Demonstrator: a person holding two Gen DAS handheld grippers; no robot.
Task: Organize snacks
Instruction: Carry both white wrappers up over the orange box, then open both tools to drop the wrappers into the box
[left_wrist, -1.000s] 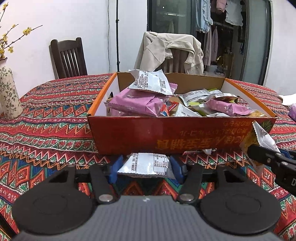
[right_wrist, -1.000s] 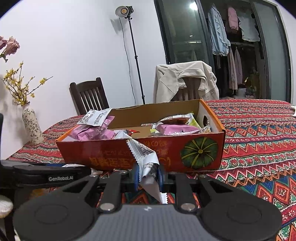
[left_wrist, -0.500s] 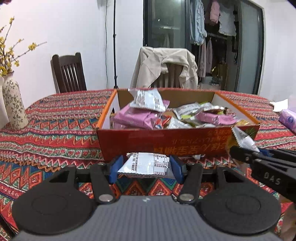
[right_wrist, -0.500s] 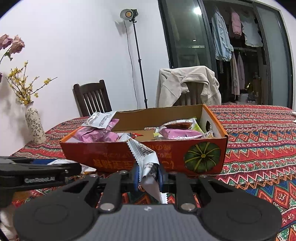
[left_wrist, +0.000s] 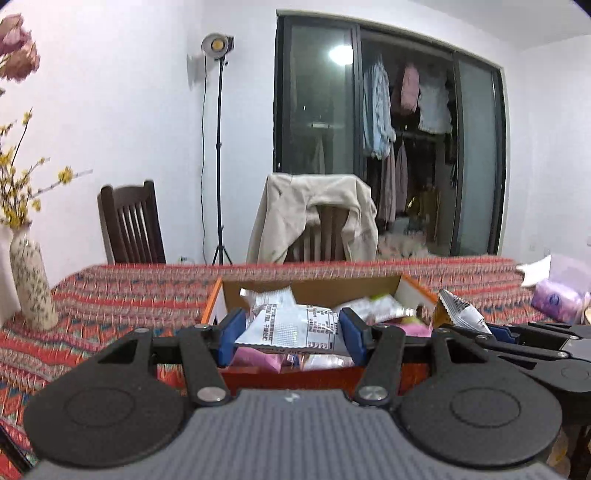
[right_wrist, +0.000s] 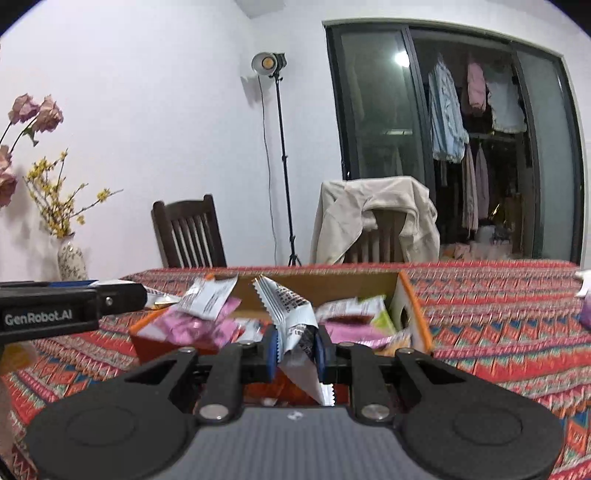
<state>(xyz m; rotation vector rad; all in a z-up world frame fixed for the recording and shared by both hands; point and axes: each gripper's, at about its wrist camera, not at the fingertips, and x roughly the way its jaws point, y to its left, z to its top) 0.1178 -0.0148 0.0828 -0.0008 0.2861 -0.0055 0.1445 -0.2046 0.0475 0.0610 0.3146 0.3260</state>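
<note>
Both grippers are now riding higher than a second ago, so the orange cardboard box (left_wrist: 417, 291) is sitting lower ahead of them, its open top showing. Beneath, the patterned woven tablecloth (left_wrist: 110, 295) is spreading wide. The left gripper (left_wrist: 291, 332) is clamping a flat, crinkly white snack packet (left_wrist: 288, 326) across its width; the right gripper (right_wrist: 295, 349) is pinching a folded, saw-edged white sachet (right_wrist: 291, 314) nearly closed. Slick foil could be slipping from the pads, or catching the box's near wall just ahead and spilling the heaped pink packets (right_wrist: 195, 328).
</note>
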